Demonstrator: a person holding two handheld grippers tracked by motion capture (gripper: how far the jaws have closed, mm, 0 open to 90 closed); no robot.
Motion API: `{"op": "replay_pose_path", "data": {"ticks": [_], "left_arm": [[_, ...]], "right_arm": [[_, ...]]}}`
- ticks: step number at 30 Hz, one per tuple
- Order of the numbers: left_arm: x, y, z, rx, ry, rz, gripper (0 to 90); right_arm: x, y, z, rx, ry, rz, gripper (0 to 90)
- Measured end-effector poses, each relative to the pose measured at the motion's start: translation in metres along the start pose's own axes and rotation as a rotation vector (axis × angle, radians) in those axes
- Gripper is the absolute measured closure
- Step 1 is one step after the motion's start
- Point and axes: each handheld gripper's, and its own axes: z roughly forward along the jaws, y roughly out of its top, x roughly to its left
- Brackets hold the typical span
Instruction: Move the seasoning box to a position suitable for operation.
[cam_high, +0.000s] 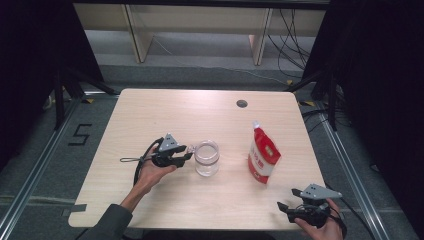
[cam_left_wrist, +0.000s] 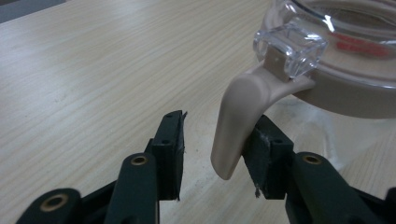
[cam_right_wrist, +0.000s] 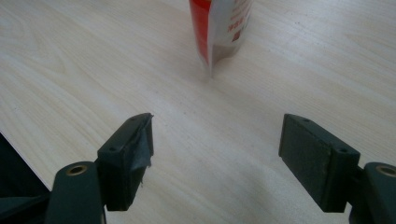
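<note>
A clear glass jug (cam_high: 207, 158) with a tan rim stands mid-table. My left gripper (cam_high: 188, 156) reaches it from the left. In the left gripper view the jug's tan curved handle (cam_left_wrist: 238, 107) hangs down between the jaws of my left gripper (cam_left_wrist: 219, 125). It rests against the right-hand pad, with a gap to the other pad, so the gripper is open. A clear latch (cam_left_wrist: 290, 46) sits atop the handle. A red and white pouch (cam_high: 263, 155) stands upright to the right, also ahead in the right gripper view (cam_right_wrist: 219, 28). My right gripper (cam_high: 284, 207) (cam_right_wrist: 215, 135) is wide open and empty near the front right corner.
The wooden table (cam_high: 150, 115) has a dark round grommet (cam_high: 242, 103) near its far edge. Black curtains flank both sides. Wooden furniture legs and cables lie on the floor beyond the table.
</note>
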Motion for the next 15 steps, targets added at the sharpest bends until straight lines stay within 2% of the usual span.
{"op": "replay_pose_path", "data": {"ticks": [1, 2, 5, 6, 7, 8, 9, 10, 15], "left_arm": [[-0.0009, -0.0001, 0.0010, -0.001, -0.003, -0.004, 61.2], [-0.0001, 0.0005, 0.0010, 0.011, -0.009, 0.019, 62.0], [-0.0022, 0.0005, 0.0035, -0.008, -0.023, -0.002, 66.2], [-0.0017, 0.0010, 0.0036, -0.012, -0.033, 0.016, 68.5], [-0.0031, 0.0009, 0.0036, -0.013, -0.035, 0.007, 70.7], [-0.0024, 0.0011, 0.0032, -0.009, -0.036, 0.034, 72.8], [-0.0031, 0.0013, 0.0021, -0.002, -0.024, 0.036, 74.4], [-0.0029, 0.0007, 0.0020, -0.009, -0.041, 0.022, 76.3], [-0.0051, -0.0008, -0.0011, -0.011, -0.041, 0.054, 76.6]], "right_arm": [[0.0001, 0.0000, 0.0000, 0.000, 0.001, 0.001, 27.0], [0.0002, -0.0001, 0.0000, 0.000, 0.002, 0.000, 27.0], [0.0005, 0.0002, 0.0003, 0.005, 0.008, 0.000, 27.0], [0.0005, 0.0001, 0.0004, 0.005, 0.008, -0.002, 27.0], [0.0008, 0.0000, 0.0004, 0.005, 0.006, 0.000, 27.0], [0.0007, 0.0001, 0.0008, 0.004, 0.010, 0.001, 27.0], [0.0007, 0.0001, 0.0008, 0.003, 0.011, 0.001, 27.0], [0.0006, 0.0001, 0.0008, 0.002, 0.010, 0.000, 27.0], [0.0001, 0.0002, 0.0015, 0.008, 0.022, -0.002, 27.0]]}}
